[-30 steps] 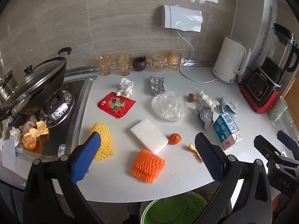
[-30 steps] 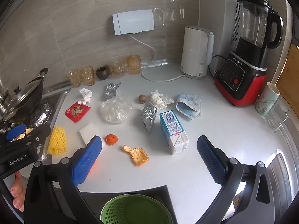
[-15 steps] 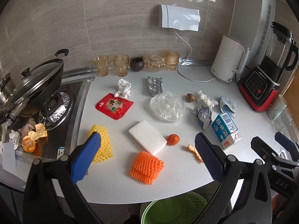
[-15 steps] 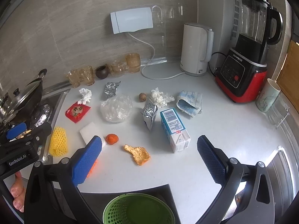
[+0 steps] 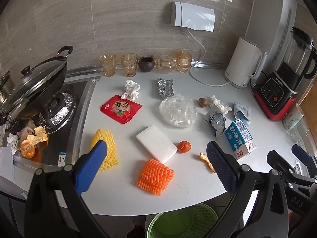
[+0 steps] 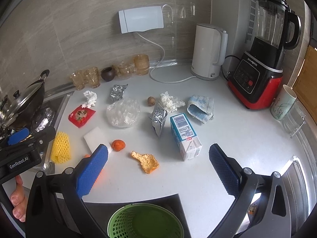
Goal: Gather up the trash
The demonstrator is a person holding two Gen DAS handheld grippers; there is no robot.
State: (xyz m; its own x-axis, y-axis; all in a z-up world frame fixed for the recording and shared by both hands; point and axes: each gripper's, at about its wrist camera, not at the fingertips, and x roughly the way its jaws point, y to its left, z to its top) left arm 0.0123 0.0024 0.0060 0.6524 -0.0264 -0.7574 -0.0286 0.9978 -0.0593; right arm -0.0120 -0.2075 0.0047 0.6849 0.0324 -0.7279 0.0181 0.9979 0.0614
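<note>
Left wrist: left gripper (image 5: 156, 163) spread wide, empty, above orange foam net (image 5: 155, 177) near counter edge; soft, light, best pinched across folded layers.

Right wrist: right gripper (image 6: 158, 167) agape, empty, above brittle peel (image 6: 146, 161); milk carton (image 6: 185, 135) stiff, graspable across narrow sides. Green basket (image 6: 145, 221) below.

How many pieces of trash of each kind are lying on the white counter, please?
Foam fruit nets: 2 (yellow, orange)
Crumpled tissues: 2
Foil wrappers: 2
Red snack packet: 1
Plastic bag: 1
Milk carton: 1
Orange peel pieces: 2
Total: 11
</note>
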